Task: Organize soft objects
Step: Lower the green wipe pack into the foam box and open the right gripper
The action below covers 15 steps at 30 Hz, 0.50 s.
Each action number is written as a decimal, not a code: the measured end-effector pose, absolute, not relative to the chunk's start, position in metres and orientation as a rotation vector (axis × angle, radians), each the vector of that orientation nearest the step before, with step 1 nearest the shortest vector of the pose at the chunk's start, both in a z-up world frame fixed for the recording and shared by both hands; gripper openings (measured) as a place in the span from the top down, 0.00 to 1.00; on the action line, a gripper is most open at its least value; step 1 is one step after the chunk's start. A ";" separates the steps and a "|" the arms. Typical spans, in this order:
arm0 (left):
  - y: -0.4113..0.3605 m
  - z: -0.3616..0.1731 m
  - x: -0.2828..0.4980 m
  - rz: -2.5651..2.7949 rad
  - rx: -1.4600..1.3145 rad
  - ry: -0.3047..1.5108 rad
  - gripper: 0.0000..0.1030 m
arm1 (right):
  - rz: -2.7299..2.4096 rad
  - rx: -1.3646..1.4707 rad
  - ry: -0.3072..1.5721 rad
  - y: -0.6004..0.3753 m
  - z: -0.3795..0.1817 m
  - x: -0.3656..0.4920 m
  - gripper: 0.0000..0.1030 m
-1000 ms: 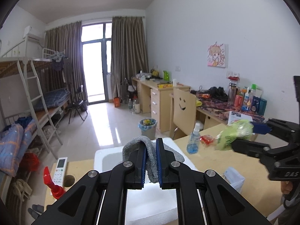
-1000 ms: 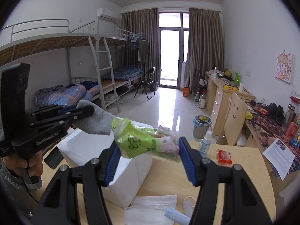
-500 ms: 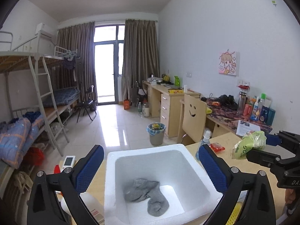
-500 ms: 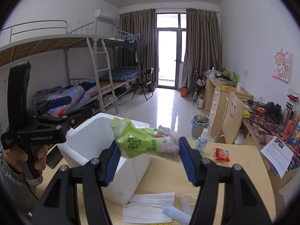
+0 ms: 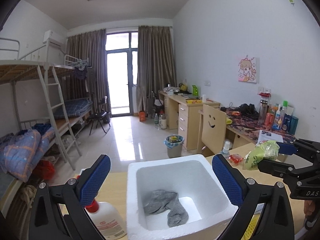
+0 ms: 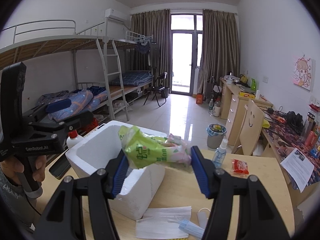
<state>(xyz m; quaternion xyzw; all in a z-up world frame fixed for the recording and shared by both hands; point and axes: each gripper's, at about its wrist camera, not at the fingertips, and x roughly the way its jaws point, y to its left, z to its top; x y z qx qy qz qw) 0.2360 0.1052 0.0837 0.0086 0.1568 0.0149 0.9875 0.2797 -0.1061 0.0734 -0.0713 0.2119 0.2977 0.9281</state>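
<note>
Shared dormitory room. Metal bunk beds [image 6: 80,46] with a ladder [image 6: 112,76] and rumpled bedding [image 6: 80,100] line one wall; wooden desks [image 5: 186,108] with drawers, a chair [image 5: 212,128] and cluttered toiletry bottles [image 5: 280,116] line the other. Brown curtains [image 5: 156,68] frame a glass balcony door [image 5: 120,84]; an air conditioner [image 6: 116,15] hangs above, a bin [image 5: 174,146] stands on the tiled floor [image 6: 180,116].

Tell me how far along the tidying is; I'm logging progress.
Done: a grey sock lies inside the white foam box, and the left gripper is open above it. In hand: the right gripper holds a green tissue pack beside the box. Left: that pack, plus the face mask on the desk.
</note>
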 end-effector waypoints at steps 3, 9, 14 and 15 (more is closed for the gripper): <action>0.108 0.085 0.232 0.044 0.015 0.311 0.01 | 0.622 -0.149 0.435 -0.102 0.073 0.281 0.37; 0.119 0.085 0.224 0.074 0.015 0.310 0.01 | 0.651 -0.159 0.435 -0.092 0.075 0.284 0.37; 0.131 0.085 0.215 0.115 0.010 0.305 0.01 | 0.683 -0.175 0.434 -0.079 0.075 0.282 0.37; 0.134 0.085 0.214 0.123 0.010 0.305 0.01 | 0.690 -0.179 0.432 -0.076 0.075 0.282 0.37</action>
